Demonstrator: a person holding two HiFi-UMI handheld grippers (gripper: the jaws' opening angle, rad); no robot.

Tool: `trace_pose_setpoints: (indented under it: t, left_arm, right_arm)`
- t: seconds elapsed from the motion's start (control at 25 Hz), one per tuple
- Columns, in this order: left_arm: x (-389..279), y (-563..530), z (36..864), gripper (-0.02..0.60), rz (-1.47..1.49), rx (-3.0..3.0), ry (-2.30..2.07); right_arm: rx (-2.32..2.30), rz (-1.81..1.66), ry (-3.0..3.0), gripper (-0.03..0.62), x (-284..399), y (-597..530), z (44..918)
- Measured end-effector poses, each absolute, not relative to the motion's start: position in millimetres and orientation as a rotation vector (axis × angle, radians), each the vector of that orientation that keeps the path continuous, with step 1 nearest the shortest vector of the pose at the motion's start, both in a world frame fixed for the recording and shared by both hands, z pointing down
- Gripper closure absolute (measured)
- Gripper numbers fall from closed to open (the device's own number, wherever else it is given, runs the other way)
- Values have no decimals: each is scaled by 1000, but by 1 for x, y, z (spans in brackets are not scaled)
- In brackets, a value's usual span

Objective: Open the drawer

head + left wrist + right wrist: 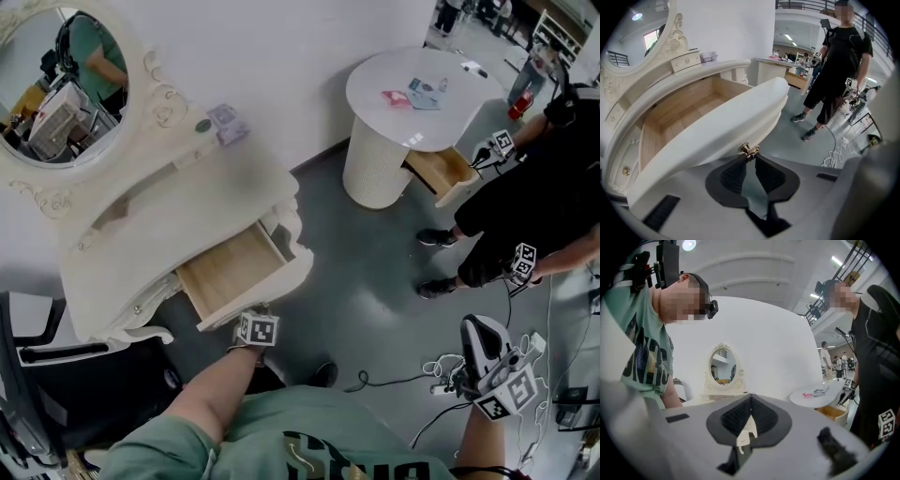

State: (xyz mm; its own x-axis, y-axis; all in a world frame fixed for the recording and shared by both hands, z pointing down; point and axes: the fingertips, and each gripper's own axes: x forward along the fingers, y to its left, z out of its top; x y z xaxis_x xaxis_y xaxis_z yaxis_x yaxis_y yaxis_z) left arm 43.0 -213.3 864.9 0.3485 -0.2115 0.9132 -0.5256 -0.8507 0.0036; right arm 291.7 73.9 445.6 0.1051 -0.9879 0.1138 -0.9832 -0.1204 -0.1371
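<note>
The left gripper's [749, 157] fingers [733, 176] are clamped on the small gold knob [749, 150], which is pinched right at their tips in the left gripper view. The knob sits at the lower middle of the curved white drawer front [717, 129], so the task's thing lies straight ahead of the fingers and touches them.

Beyond the front, the wooden drawer box [679, 110] runs away toward the upper left of that frame, under the worktop of the white dressing table [169, 202]. In the head view the drawer [230, 272] already stands well out. Its front panel runs from lower left to upper right, and its slide line points toward the bottom of the frame, at the person.

Any further pull probably has to follow that slide line. A sideways tug could jam the box or slip the fingers off so small a knob.

The right gripper [750, 399] is well apart, at the lower right of the head view. Its fingers are together on nothing and point roughly level toward the oval mirror [723, 365]. The left is the only 1 of the 2 on the drawer.
</note>
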Motion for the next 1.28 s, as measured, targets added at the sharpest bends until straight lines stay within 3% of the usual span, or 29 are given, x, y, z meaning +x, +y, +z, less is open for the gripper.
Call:
trace_pose_setpoints:
  t: [1.28]
  left_arm:
    - [35, -191, 864, 517, 1634, 2344, -661]
  right_arm:
    - [-2268, -259, 2114, 583, 321, 94, 438]
